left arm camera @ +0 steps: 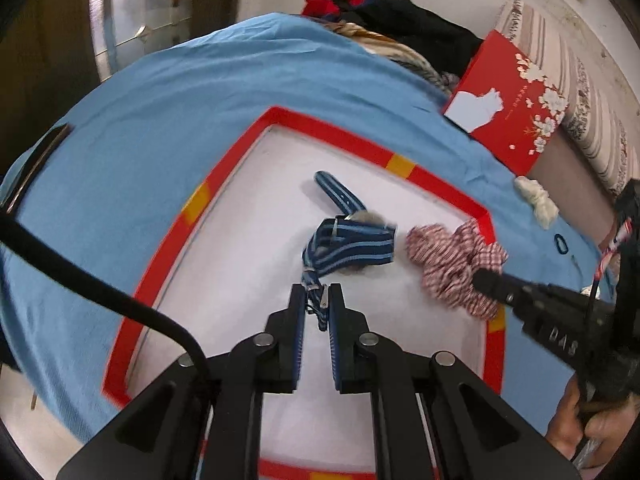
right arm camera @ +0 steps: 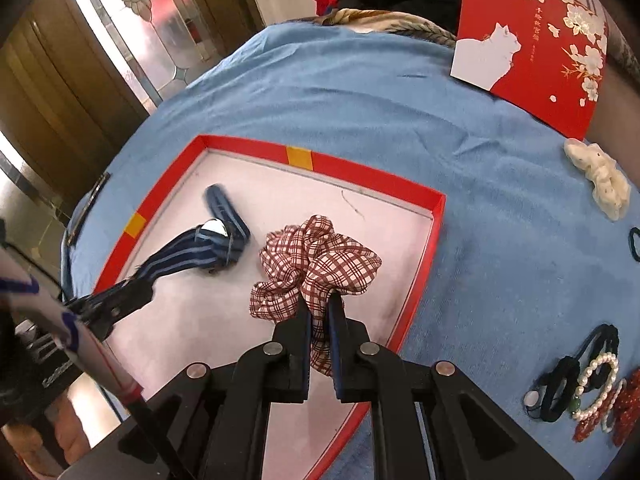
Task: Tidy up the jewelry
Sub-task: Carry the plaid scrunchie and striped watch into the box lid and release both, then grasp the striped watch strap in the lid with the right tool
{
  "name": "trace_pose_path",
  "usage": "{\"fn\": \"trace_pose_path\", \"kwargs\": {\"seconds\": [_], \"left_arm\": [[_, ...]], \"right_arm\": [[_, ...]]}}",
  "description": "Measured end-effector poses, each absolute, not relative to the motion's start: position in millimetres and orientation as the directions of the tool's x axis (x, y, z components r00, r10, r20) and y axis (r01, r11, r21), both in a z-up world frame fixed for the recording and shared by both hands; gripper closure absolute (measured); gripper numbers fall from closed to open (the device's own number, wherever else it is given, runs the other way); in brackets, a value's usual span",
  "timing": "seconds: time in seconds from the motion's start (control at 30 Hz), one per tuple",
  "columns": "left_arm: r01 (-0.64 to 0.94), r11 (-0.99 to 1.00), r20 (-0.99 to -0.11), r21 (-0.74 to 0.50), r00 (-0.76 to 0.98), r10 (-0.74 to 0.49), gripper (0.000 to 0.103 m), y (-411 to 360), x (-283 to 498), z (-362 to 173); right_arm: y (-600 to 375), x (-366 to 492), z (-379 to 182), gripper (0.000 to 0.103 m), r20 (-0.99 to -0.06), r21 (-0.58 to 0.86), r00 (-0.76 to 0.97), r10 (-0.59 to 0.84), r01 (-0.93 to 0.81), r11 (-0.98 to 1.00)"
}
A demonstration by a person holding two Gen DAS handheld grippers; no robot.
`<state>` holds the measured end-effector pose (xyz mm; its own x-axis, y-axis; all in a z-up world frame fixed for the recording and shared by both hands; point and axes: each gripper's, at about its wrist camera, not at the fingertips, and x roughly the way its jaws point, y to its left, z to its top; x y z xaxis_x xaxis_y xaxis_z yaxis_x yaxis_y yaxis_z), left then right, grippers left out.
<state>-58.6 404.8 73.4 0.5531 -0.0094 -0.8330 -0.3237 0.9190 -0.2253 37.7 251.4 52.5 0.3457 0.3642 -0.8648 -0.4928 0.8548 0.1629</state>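
Observation:
A red-rimmed tray (left arm camera: 224,172) with a white floor lies on the blue cloth; it also shows in the right wrist view (right arm camera: 240,145). My left gripper (left arm camera: 316,300) is shut on the end of a blue striped bow hair tie (left arm camera: 352,244), which rests inside the tray and shows in the right wrist view (right arm camera: 200,254). My right gripper (right arm camera: 319,308) is shut on a red checked scrunchie (right arm camera: 316,260) over the tray's right part; the scrunchie also shows in the left wrist view (left arm camera: 452,264).
On the blue cloth (right arm camera: 360,92) right of the tray lie a white scrunchie (right arm camera: 600,180), black hair ties (right arm camera: 576,364), a pearl bracelet (right arm camera: 596,384) and red bead bracelets (right arm camera: 624,412). A red box lid (right arm camera: 532,40) and a clothes pile (left arm camera: 400,28) stand behind.

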Motion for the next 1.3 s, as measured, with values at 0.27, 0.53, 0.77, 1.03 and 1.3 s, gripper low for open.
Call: {"fn": "trace_pose_path", "kwargs": {"seconds": [0.27,0.53,0.77,1.03,1.3], "left_arm": [[-0.380,0.864,-0.792,-0.329,0.609,-0.034,0.061,428.4,-107.2,91.4],[-0.482,0.799,-0.771,-0.358,0.635,0.037,0.055,459.9,-154.3,109.5],[-0.476,0.781,-0.763,-0.404,0.646,0.000,0.055,440.1,-151.0,117.4],[-0.379,0.857,-0.767,-0.349,0.641,-0.029,0.040,377.4,-76.9,112.9],[-0.425,0.887,-0.842,-0.178,0.533,0.086,0.041,385.9,2.8,61.0]], "right_arm": [[244.9,31.4,72.7,0.060,-0.850,0.144,0.388,0.358,-0.481,0.865],[200.2,14.0,112.6,0.051,-0.810,0.144,0.461,0.363,-0.443,0.885],[171.3,-10.7,107.9,0.051,-0.820,0.166,0.446,0.358,-0.413,0.895],[108.5,-33.6,93.9,0.051,-0.848,0.147,0.442,0.291,-0.333,0.931],[79.3,-35.9,79.4,0.051,-0.871,0.135,0.421,0.253,-0.289,0.948]]}}
